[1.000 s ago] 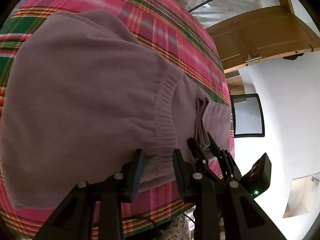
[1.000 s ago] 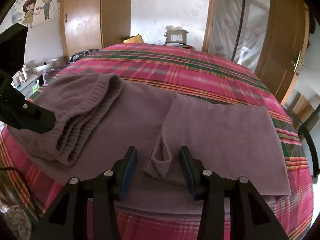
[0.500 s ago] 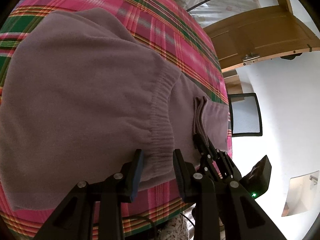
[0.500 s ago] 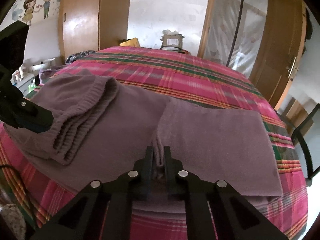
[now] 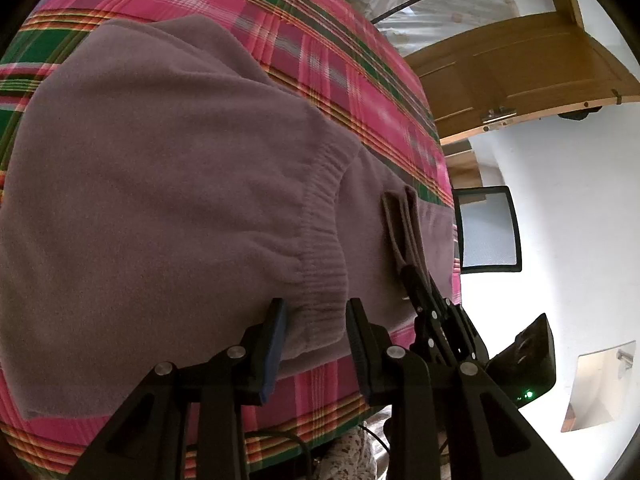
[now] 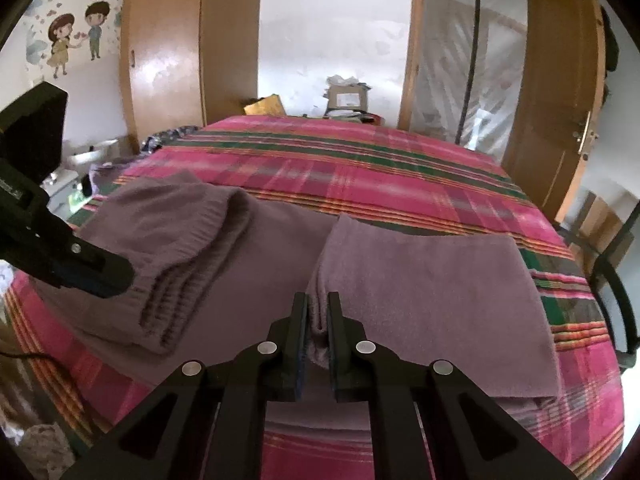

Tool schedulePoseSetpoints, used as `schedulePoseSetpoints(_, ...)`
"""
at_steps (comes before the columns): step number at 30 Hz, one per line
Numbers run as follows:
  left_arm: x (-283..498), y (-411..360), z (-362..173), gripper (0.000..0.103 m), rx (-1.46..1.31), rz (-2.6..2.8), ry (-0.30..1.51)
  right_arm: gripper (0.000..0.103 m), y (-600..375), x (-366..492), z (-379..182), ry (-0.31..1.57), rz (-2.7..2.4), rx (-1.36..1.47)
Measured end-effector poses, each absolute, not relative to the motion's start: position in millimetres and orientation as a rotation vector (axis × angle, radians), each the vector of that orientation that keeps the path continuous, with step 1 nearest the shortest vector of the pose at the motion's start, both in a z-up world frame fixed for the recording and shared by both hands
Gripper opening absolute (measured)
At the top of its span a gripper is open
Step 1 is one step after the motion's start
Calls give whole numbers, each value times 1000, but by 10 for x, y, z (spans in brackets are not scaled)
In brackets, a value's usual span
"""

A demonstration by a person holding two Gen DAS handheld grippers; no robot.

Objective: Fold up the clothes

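Right wrist view: right hand-held gripper (image 6: 318, 320) has just clamped shut on the mauve trousers' (image 6: 420, 280) folded edge at six o'clock on the bed (image 6: 360, 168); layers could slip out when lifted.

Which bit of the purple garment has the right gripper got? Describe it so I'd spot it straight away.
Start from the pink plaid bed cover, where the mauve fleece garment lies along the near edge. The right gripper is shut on the bunched corner of its flat folded-over panel, right of the middle. Unlike the ribbed elastic waistband on the left, this fold has a plain edge.
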State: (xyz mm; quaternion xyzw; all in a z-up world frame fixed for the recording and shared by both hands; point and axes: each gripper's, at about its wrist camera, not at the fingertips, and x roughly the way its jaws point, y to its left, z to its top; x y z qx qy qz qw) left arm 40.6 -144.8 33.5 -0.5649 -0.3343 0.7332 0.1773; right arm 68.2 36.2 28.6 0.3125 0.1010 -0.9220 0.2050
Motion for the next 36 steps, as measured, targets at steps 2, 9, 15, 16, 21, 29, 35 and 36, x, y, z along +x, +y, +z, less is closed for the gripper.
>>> schedulePoseSetpoints(2, 421, -1445, 331, 31, -1596, 2076, -950, 9, 325, 684, 279, 283, -2561, 868)
schedulePoseSetpoints(9, 439, -1439, 336, 31, -1592, 2076, -950, 9, 292, 650, 156, 277, -2542, 914)
schedulePoseSetpoints(15, 462, -1425, 351, 31, -1590, 2085, -942, 16, 314, 619, 105, 243, -2508, 974)
schedulePoseSetpoints(16, 467, -1425, 354, 31, -1590, 2087, -940, 16, 320, 624, 110, 240, -2501, 979)
schedulePoseSetpoints(21, 486, -1422, 368, 31, -1589, 2101, -928, 24, 396, 712, 267, 188, -2473, 922)
schedulePoseSetpoints(29, 517, -1393, 391, 31, -1577, 2134, -924, 24, 579, 621, 268, 106, -2539, 924)
schedulePoseSetpoints(35, 530, -1376, 414, 31, -1582, 2151, -919, 24, 532, 624, 111, 124, -2515, 972)
schedulePoseSetpoints(36, 532, -1371, 419, 31, -1582, 2157, -916, 24, 532, 631, 112, 127, -2518, 969)
